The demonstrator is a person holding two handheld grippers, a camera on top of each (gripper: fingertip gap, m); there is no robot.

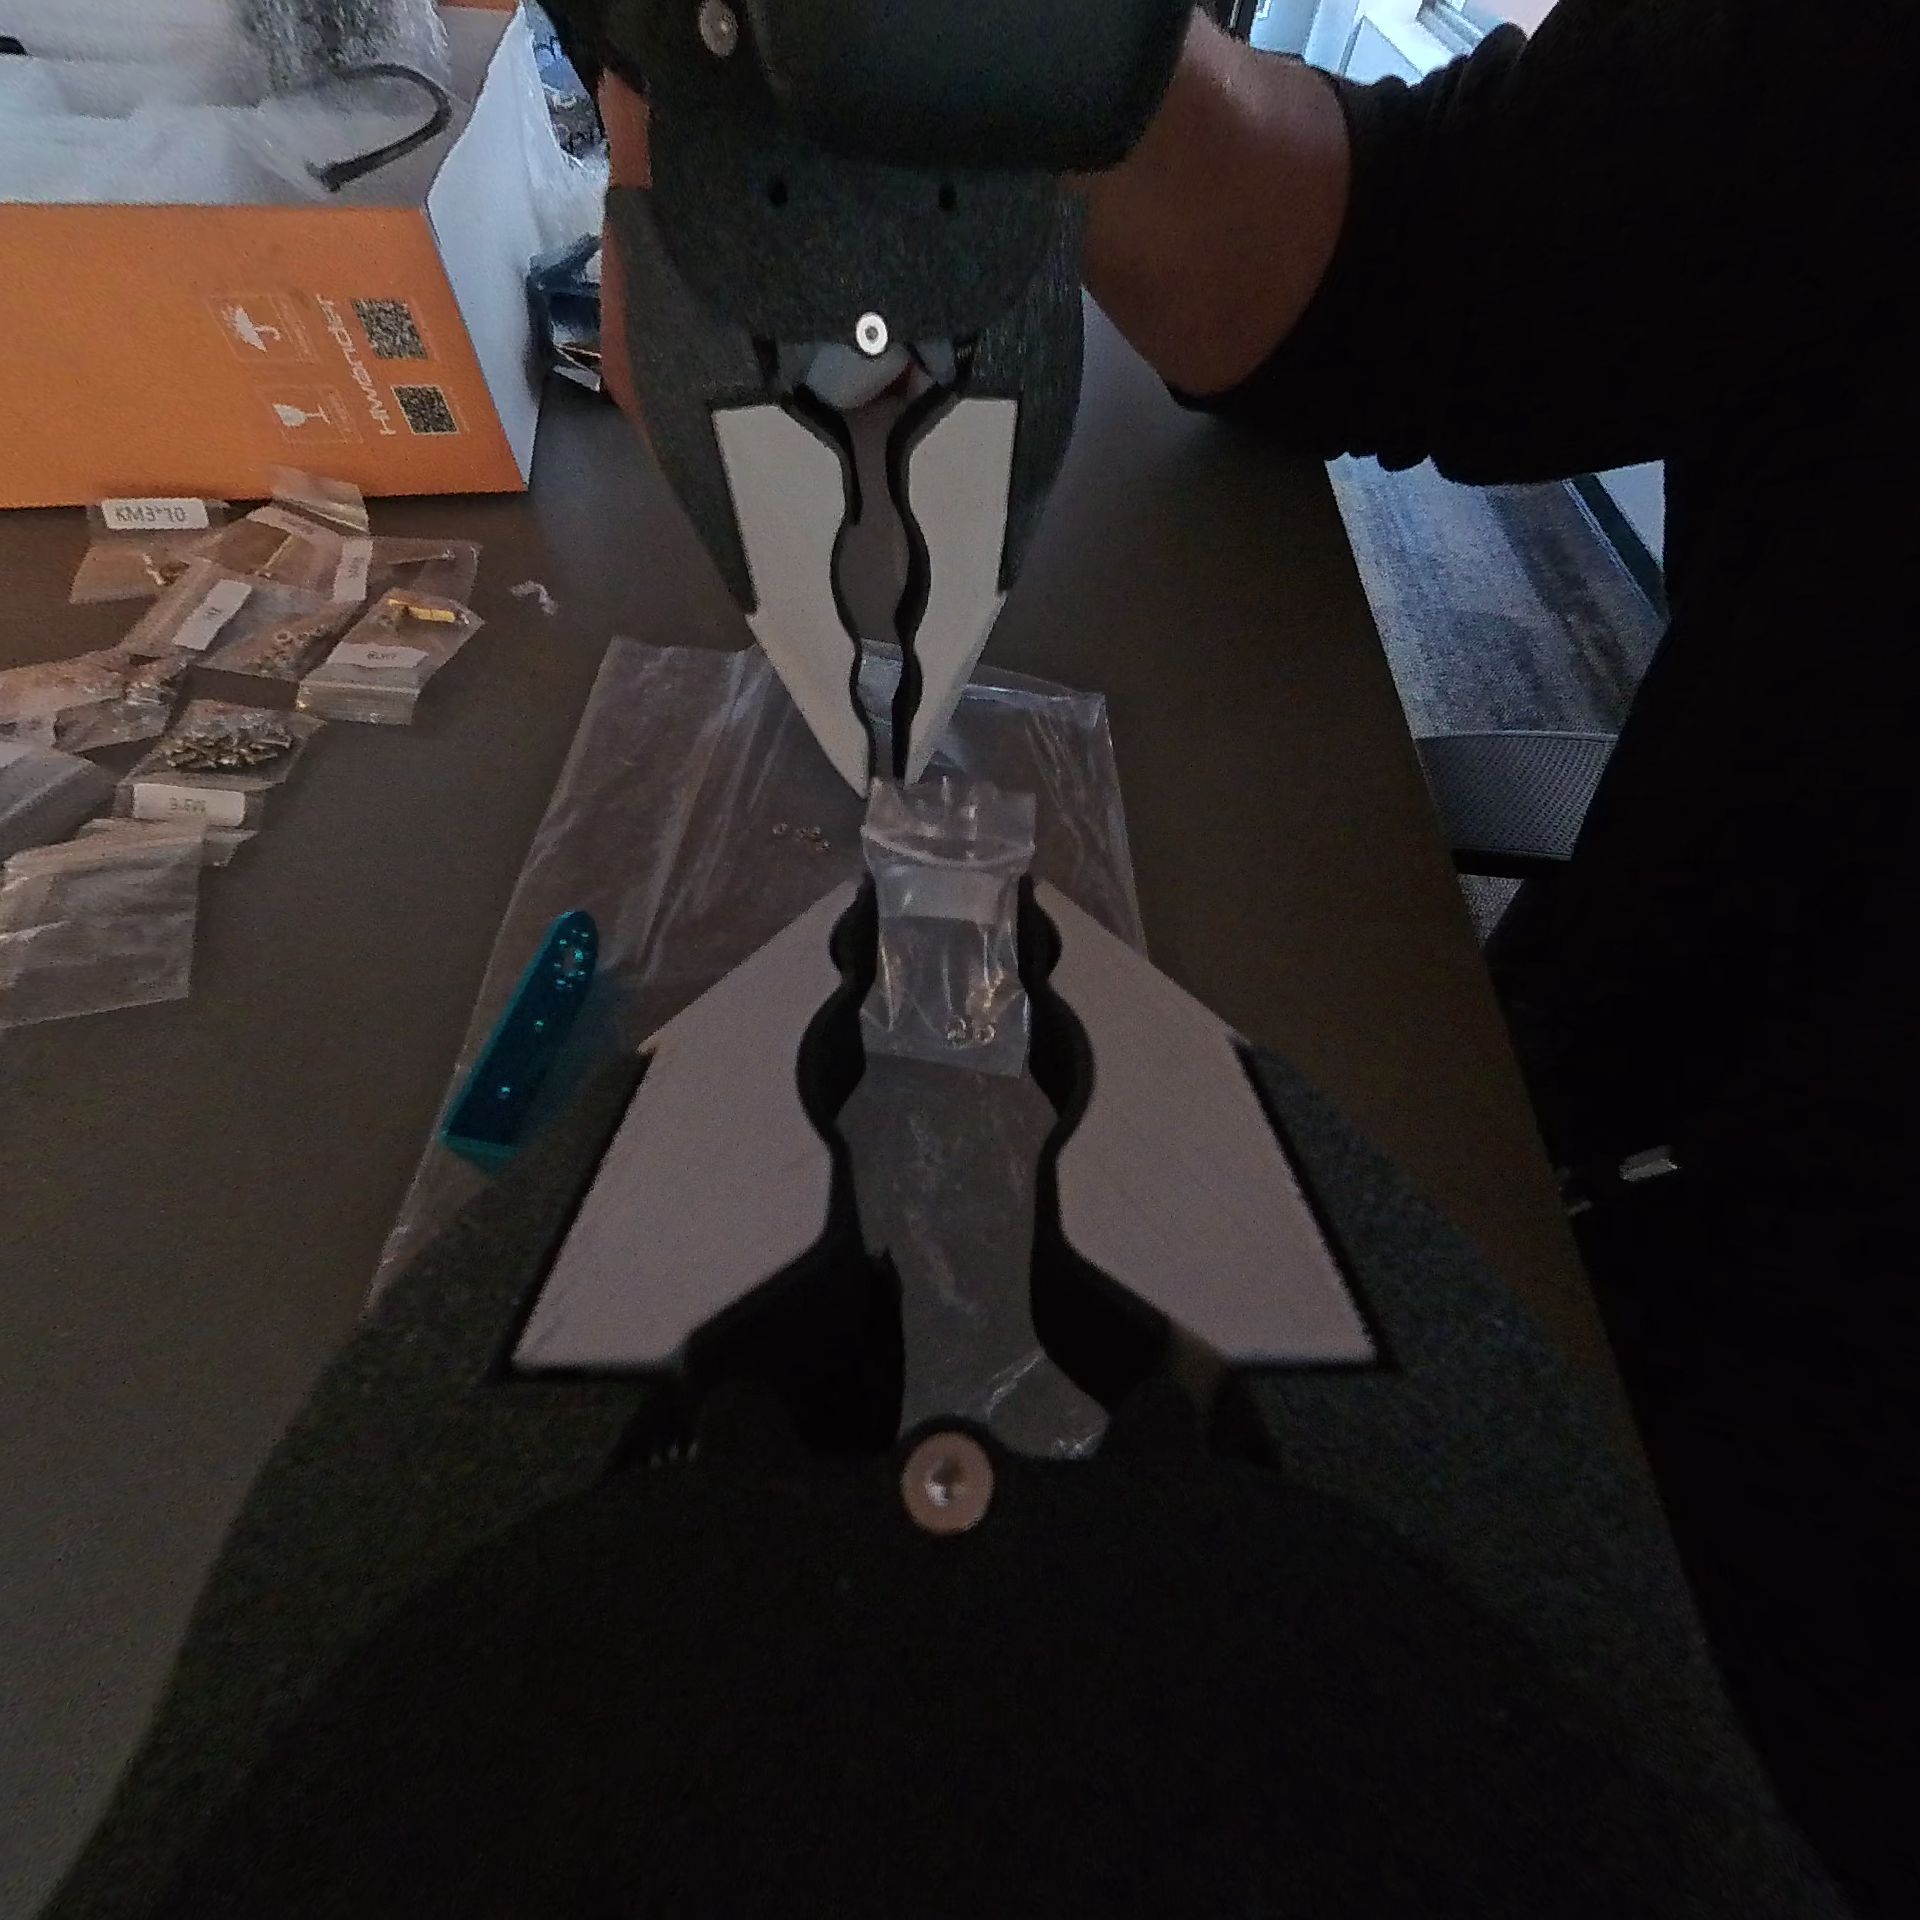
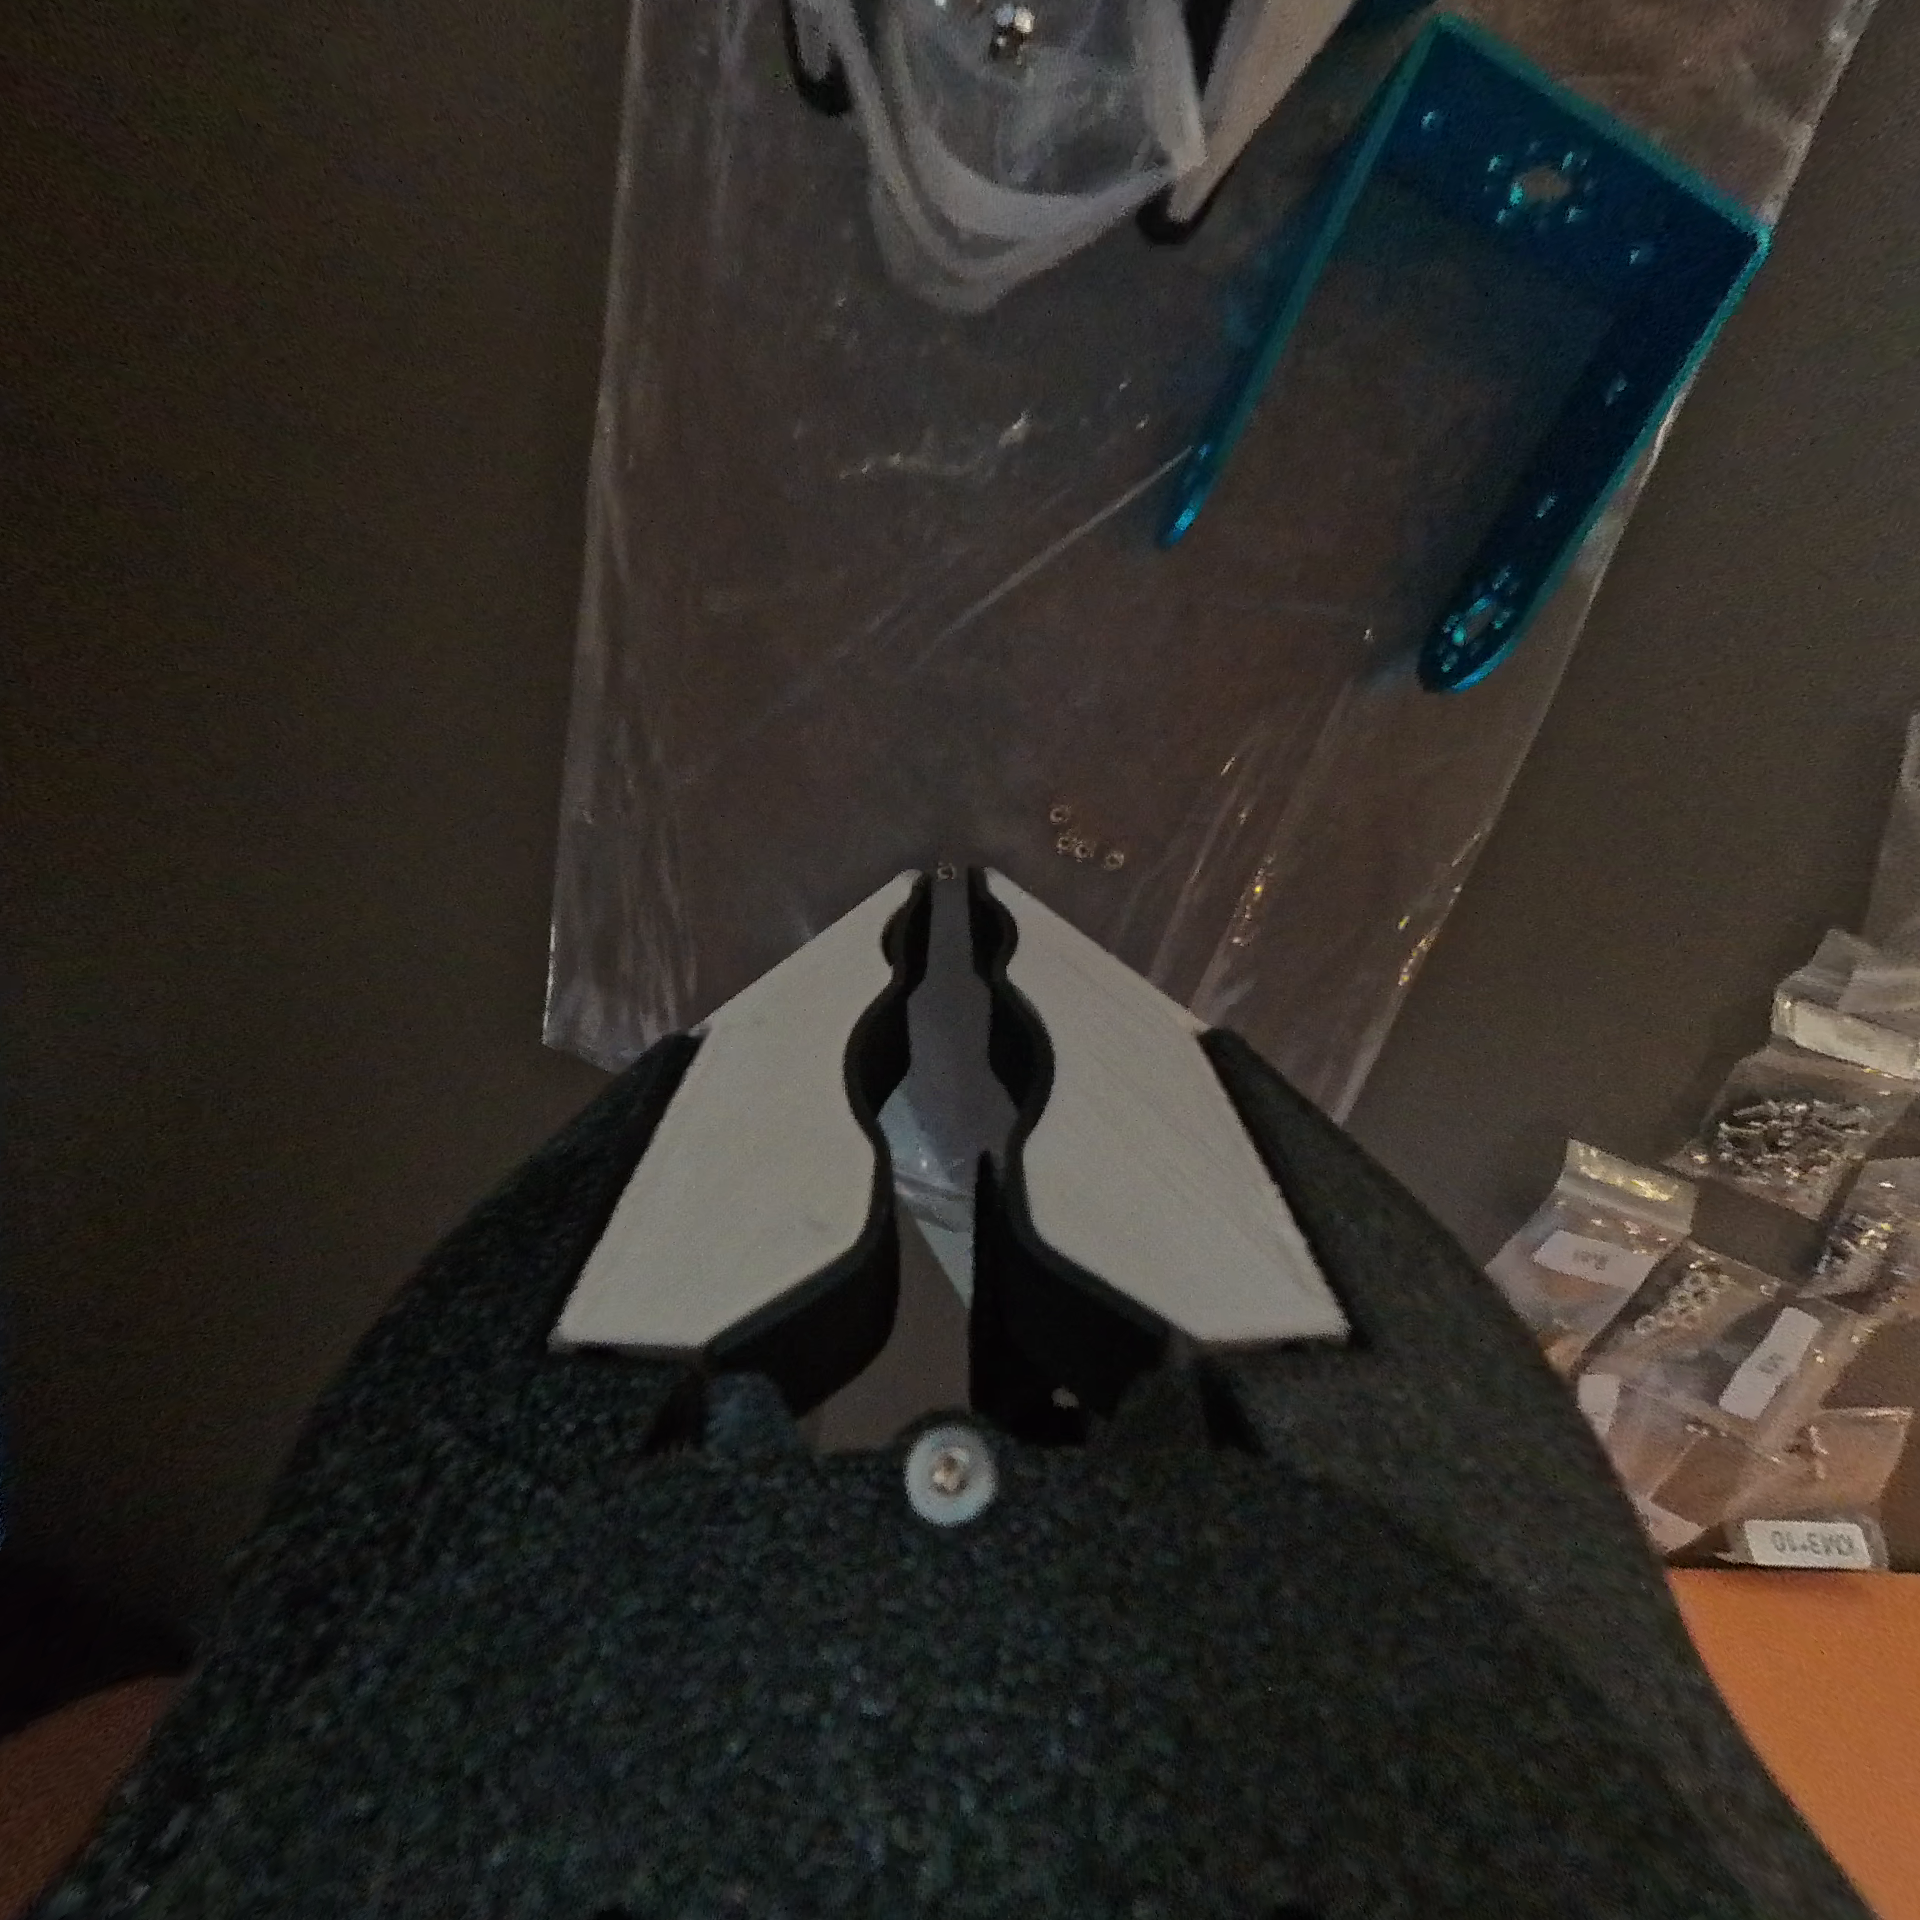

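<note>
My left gripper (image 1: 940,904) is shut on a small clear zip bag (image 1: 945,935) with a few tiny nuts in its lower part, and holds it above the table. The bag also shows at the top of the right wrist view (image 2: 987,187). My right gripper (image 2: 945,878) reaches in from the far side (image 1: 888,784), tips down on a large flat clear plastic bag (image 2: 831,623). Its jaws are closed to a narrow slit with a tiny nut (image 2: 943,873) between the tips. Several loose nuts (image 2: 1081,847) lie just beside it.
A blue metal U-bracket (image 1: 530,1039) (image 2: 1507,364) lies on the large bag's edge. A pile of small hardware bags (image 1: 208,675) (image 2: 1714,1247) and an orange box (image 1: 208,343) sit to the left. The dark table's edge (image 1: 1403,727) runs on the right, beside a person's dark sleeve (image 1: 1558,260). The gap from one gripper's tips to the other's is roughly 10 centimetres.
</note>
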